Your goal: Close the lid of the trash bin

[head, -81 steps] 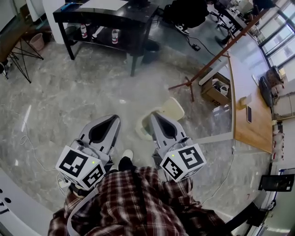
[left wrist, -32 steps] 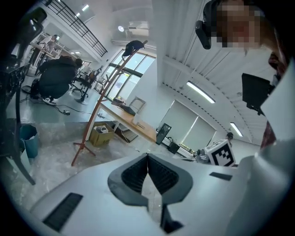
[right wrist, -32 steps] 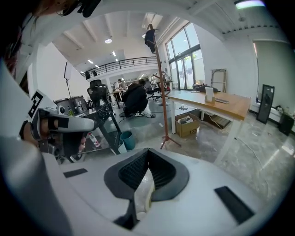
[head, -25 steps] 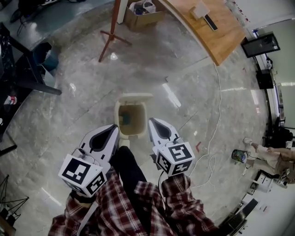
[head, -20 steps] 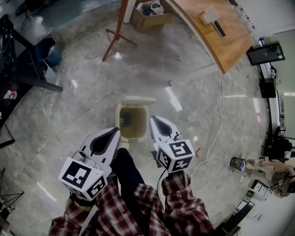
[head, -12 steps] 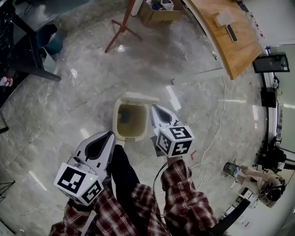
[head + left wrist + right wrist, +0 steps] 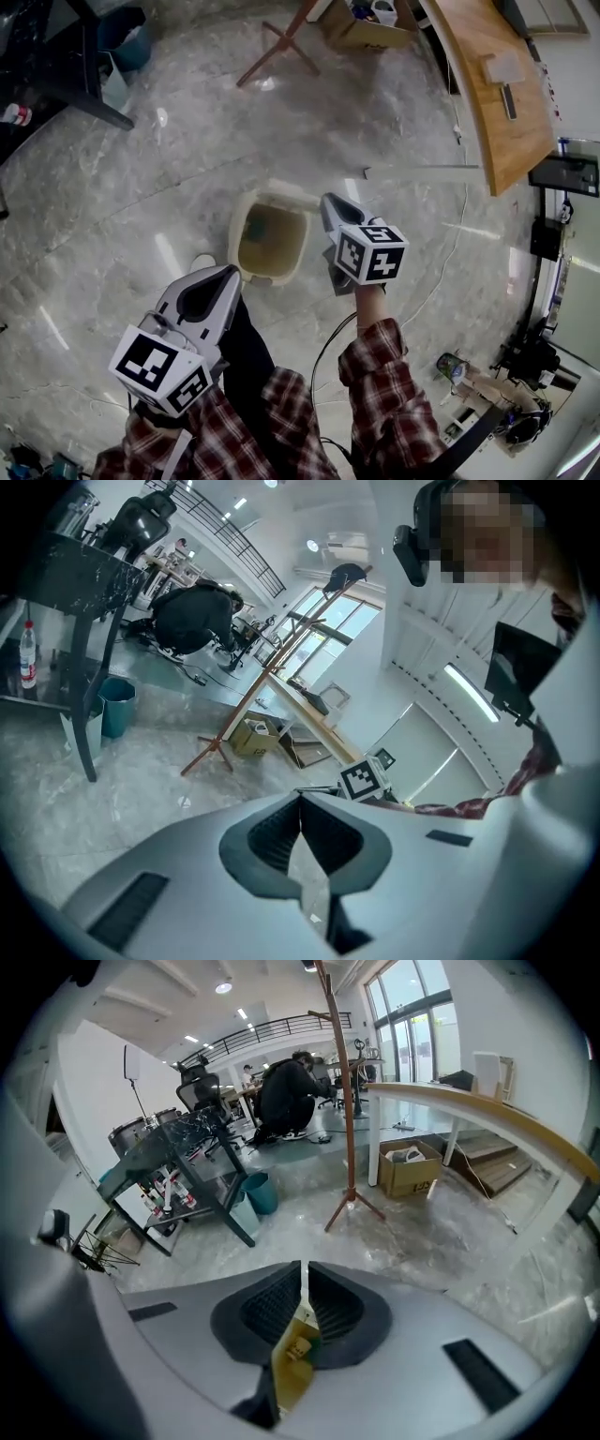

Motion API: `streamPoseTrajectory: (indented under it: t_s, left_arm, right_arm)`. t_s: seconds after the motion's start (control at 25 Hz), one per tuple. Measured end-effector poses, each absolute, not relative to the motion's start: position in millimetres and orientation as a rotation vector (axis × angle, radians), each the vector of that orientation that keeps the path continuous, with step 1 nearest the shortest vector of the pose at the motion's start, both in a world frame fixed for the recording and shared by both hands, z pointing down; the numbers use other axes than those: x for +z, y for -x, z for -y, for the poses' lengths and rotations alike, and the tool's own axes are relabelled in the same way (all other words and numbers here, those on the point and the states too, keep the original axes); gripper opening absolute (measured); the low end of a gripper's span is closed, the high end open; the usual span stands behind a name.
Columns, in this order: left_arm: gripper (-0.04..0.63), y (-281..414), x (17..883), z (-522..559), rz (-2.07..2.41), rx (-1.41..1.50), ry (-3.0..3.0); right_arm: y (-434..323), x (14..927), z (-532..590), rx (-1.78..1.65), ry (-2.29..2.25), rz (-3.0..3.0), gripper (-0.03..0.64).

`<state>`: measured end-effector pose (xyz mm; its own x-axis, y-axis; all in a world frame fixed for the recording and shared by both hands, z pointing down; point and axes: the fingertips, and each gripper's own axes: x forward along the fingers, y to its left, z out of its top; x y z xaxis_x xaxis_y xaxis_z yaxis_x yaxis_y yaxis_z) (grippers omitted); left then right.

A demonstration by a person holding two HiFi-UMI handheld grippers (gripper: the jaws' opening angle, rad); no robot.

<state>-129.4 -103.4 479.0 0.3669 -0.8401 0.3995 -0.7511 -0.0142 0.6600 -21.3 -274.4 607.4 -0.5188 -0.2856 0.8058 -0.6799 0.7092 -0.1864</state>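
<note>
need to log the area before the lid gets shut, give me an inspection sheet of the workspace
surface: glossy marble floor.
job's things: trash bin stands open on the floor; its lid is tipped up at the far rim; contents unclear.
clutter: nothing seen close to the bin.
grippers: left gripper has jaws together, empty, on the bin's near side; right gripper has jaws together, empty, tip beside the lid's right end, contact cannot be told.
cables: black cable beside the right sleeve; white cable on the floor right of the bin.
surroundings: wooden desk, cardboard box, wooden tripod stand, blue bin.
</note>
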Motion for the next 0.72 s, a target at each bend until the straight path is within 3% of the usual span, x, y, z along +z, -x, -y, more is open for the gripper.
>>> streamPoseTrajectory:
  t_s: [0.2, 0.72]
  left_arm:
    - [0.009, 127, 488, 101, 1.402, -0.133, -1.754]
    - [0.009, 119, 490, 96, 1.387, -0.145, -1.749]
  right_arm:
    - [33, 624, 284, 0.666, -0.615, 2.076, 0.068]
    - [22, 644, 246, 0.751, -0.424, 1.990, 0.069]
